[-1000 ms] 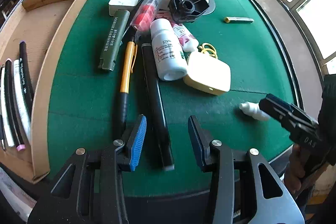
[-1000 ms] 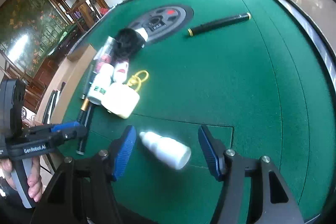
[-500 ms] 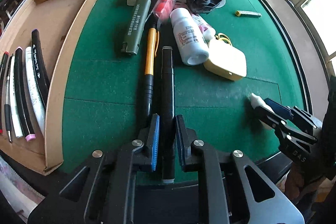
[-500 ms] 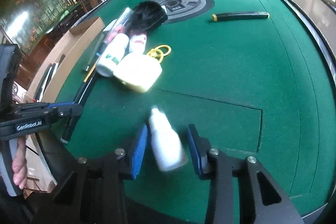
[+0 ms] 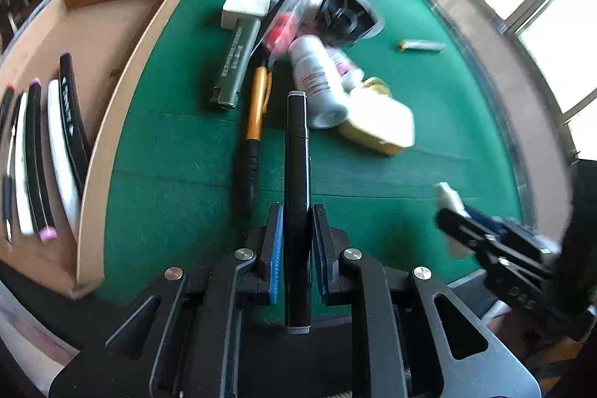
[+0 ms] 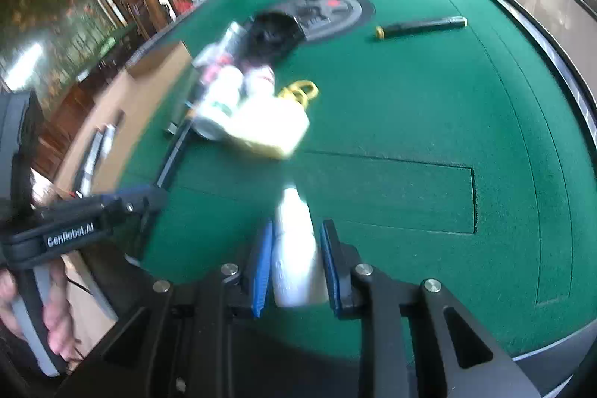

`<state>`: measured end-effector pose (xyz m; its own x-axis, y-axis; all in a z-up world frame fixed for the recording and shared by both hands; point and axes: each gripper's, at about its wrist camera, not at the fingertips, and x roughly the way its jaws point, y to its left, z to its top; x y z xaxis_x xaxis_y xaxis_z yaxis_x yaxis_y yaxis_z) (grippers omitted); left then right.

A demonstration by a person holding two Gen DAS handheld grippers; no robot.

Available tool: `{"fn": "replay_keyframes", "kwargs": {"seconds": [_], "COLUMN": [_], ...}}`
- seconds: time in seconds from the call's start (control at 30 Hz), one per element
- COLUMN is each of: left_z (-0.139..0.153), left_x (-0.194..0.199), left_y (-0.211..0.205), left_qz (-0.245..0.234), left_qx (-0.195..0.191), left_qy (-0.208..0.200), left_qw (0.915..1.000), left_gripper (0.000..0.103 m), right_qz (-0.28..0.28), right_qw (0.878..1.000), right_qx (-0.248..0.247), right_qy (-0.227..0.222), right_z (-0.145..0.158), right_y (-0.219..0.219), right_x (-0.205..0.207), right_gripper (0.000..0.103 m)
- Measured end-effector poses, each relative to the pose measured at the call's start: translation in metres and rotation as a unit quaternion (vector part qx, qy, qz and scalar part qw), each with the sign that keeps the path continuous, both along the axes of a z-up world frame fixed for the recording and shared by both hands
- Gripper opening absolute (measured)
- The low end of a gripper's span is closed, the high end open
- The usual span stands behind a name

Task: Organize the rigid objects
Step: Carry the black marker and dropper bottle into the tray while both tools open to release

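Both jaws, wide a second ago, have narrowed: the left gripper (image 5: 294, 241) clamps the black marker (image 5: 296, 152) over the green surface (image 5: 410, 92); the right gripper (image 6: 296, 263), closing, pinches the white bottle (image 6: 296, 248).

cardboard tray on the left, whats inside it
The cardboard tray holds a row of markers lying side by side at its near end, black and white barrels, some pink-capped. The far part shows bare cardboard. The row's left end is cut off by the picture edge.
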<state>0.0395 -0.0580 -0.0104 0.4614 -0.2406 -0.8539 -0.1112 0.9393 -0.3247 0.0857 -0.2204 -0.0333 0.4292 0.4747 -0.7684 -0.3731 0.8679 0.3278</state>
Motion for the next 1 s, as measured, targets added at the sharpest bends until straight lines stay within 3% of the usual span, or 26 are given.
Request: {"fn": "replay_keyframes", "kwargs": {"seconds": [0.2,0.33,0.7,1.0], "left_z": [0.025,0.043,0.06,0.041], "left_x": [-0.033,-0.053,-0.066,-0.05], "left_y": [0.02,0.055,0.165,0.23], "left_qz": [0.023,0.055,0.156,0.19], "left_qx": [-0.044,-0.081,-0.076,-0.042], "left_qy": [-0.025,-0.038,-0.05,-0.027], "left_qw": [0.9984,0.9945,0.9837,0.9805], "left_gripper": [0.014,0.014,0.014,0.014], "right_qz": [0.035,0.062,0.149,0.18], "right_qw": [0.998,0.995,0.982,0.978], "right_qx": [0.05,0.08,0.107,0.098], "right_qy": [-0.006,-0.009,0.032,0.036], "right_z": [0.02,0.031,0.041,0.048], "right_y": [0.027,0.053,0.153,0.224], "right_x": [-0.012,-0.015,0.009,0.04], "right_gripper": [0.025,0.025,0.025,0.025]}}
